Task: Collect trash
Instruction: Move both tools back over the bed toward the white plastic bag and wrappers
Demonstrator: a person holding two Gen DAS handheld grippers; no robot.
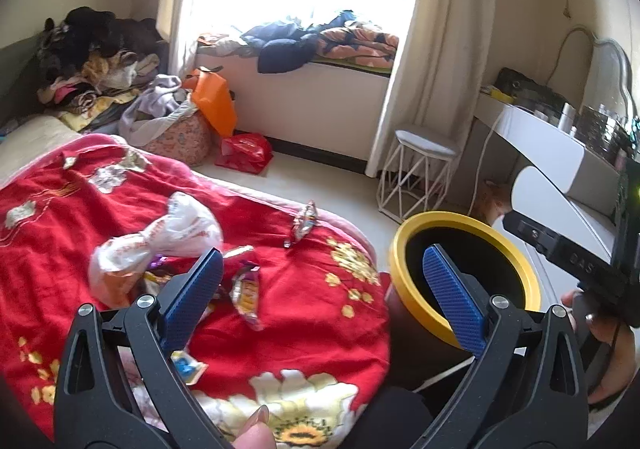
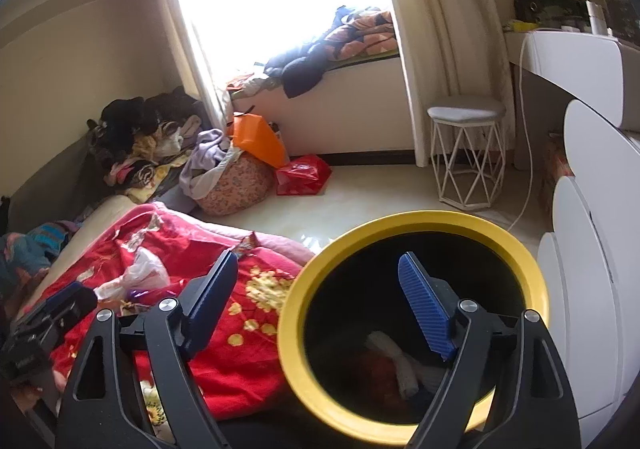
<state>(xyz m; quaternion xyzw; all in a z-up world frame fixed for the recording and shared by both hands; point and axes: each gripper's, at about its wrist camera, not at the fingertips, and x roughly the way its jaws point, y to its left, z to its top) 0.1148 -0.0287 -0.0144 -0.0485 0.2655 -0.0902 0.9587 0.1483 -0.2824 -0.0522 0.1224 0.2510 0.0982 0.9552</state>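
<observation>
Left gripper (image 1: 324,297) spread and empty, just short of wrappers (image 1: 246,291) on bed (image 1: 60,249); right gripper (image 2: 320,313) likewise spread, over yellow-rimmed bin (image 2: 288,329), farther from wrappers.

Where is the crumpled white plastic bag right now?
The white plastic bag lies on the red floral blanket, left of centre in the left wrist view, with snack wrappers just beside it; the yellow-rimmed bin stands off the bed to the right.

Bin mouth (image 2: 412,233) wide open under the right claw (image 2: 316,301), nothing between its fingers | bed edge (image 2: 240,349) crowds the bin's left | white cabinet (image 2: 584,289) close right | bare floor (image 2: 360,185) beyond
</observation>
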